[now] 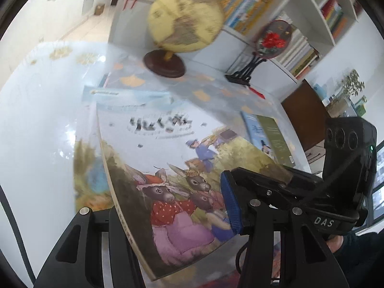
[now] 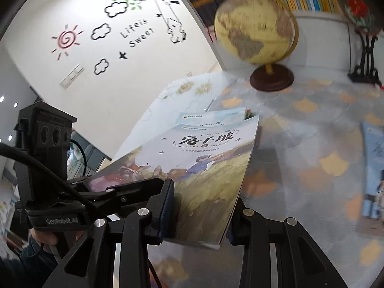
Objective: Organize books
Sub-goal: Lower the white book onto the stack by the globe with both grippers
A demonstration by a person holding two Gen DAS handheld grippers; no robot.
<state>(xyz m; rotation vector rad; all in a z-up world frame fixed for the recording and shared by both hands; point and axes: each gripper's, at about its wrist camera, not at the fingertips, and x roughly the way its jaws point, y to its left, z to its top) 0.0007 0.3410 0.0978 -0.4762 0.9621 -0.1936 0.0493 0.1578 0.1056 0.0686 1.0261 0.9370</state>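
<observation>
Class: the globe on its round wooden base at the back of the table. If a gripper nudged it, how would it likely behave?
The globe looks top-heavy: a big ball on a thin stem over a smaller wooden base, so a high push may tip it. A low push would probably slide it on the glossy table cover. The ball may spin.

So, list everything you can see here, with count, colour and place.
Rabbit book: one, pale blue and green cover, lifted above the table, clamped by both grippers.
Other books: one pale blue lying behind it, one blue and olive at the right.
Tablecloth: one, grey with orange leaves.
Globe: one, yellow, brown base, by the bookshelf.
Bookshelf: one, white, full of books.
Round ornament: one, red flowers, black stand.
Left gripper: black, gripping the book.
Right gripper: black, gripping the book.
</observation>
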